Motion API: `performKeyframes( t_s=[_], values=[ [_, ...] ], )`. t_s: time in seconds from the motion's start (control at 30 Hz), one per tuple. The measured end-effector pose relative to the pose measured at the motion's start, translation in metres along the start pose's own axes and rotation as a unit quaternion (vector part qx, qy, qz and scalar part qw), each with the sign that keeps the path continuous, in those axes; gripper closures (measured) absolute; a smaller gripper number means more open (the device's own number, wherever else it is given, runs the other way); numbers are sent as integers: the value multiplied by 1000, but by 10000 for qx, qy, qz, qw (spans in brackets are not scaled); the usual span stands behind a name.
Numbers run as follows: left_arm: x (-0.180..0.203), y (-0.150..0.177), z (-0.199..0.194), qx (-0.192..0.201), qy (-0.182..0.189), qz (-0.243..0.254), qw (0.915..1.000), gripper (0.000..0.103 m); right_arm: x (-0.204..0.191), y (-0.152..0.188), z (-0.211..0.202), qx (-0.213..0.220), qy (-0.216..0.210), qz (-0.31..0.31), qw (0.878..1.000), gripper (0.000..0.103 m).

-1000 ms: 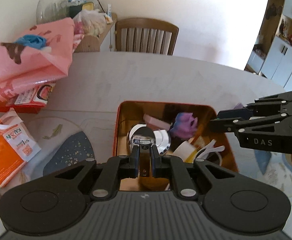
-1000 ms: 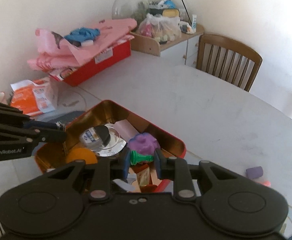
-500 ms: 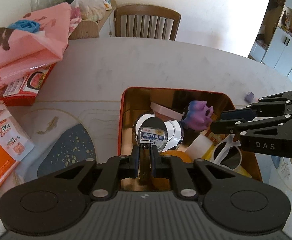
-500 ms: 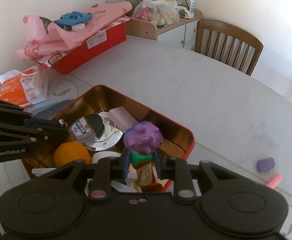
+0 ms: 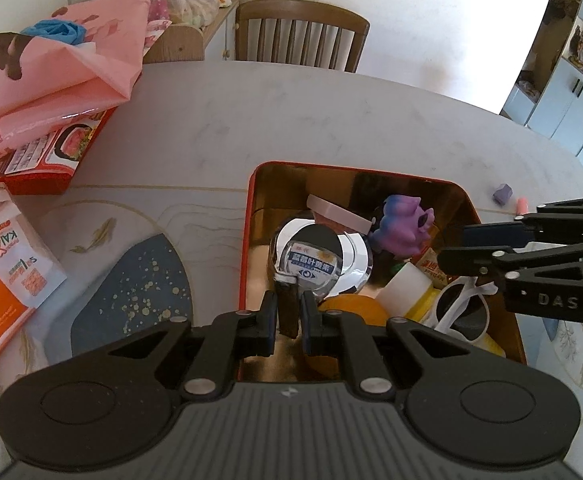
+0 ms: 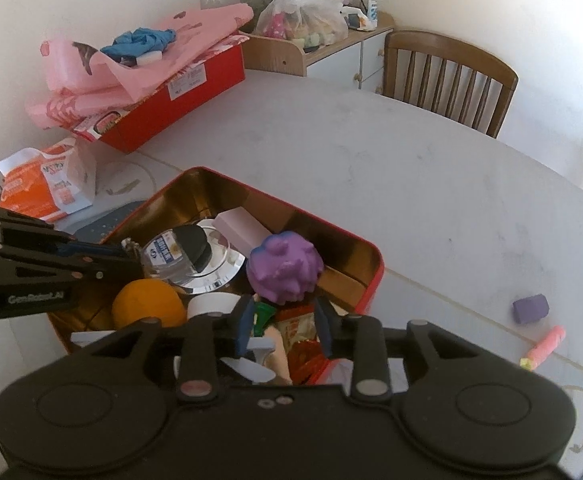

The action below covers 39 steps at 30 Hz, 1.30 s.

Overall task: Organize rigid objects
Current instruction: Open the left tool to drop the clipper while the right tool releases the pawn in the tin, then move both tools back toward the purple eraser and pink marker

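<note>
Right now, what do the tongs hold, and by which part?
Left tongs grip the brown strap of the round disc. Right tongs have just been opening; purple-haired doll between, ungripped.

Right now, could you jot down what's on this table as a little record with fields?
container: red tin with gold inside, open, on the table
in the tin: purple-haired doll, orange ball, white sunglasses, a round shiny item
left claw: shut on a thin dark strap over the tin
right claw: jaws just opened, the doll between them, pads off it
outside the tin: purple block, pink stick
far side: wooden chair
</note>
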State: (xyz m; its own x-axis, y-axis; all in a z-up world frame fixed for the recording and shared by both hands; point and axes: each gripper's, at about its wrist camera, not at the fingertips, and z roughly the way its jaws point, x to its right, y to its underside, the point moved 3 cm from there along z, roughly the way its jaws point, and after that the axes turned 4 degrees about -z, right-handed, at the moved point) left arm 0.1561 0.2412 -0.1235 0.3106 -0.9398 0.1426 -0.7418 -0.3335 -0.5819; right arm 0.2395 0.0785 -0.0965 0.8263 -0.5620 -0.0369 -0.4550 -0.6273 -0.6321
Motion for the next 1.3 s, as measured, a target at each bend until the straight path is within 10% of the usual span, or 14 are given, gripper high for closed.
performKeyframes(
  t_s=[0.33,0.67,0.8,1.3],
  values=[
    [5,3,-23,145,55,-48,9999,85,0,6,-36,259,-234,211,9992,65],
    [38,6,-62,596,104,160,9980,43,2,19,-78,508,-313,293,9978,62],
    [58,6,-71,717,102,266,9970,33,10,29,-98,671,-282,327,9968,41],
    [164,1,-61,960,554,487,9926,21,84,79,-151,812,125,487,9954,15]
  ],
)
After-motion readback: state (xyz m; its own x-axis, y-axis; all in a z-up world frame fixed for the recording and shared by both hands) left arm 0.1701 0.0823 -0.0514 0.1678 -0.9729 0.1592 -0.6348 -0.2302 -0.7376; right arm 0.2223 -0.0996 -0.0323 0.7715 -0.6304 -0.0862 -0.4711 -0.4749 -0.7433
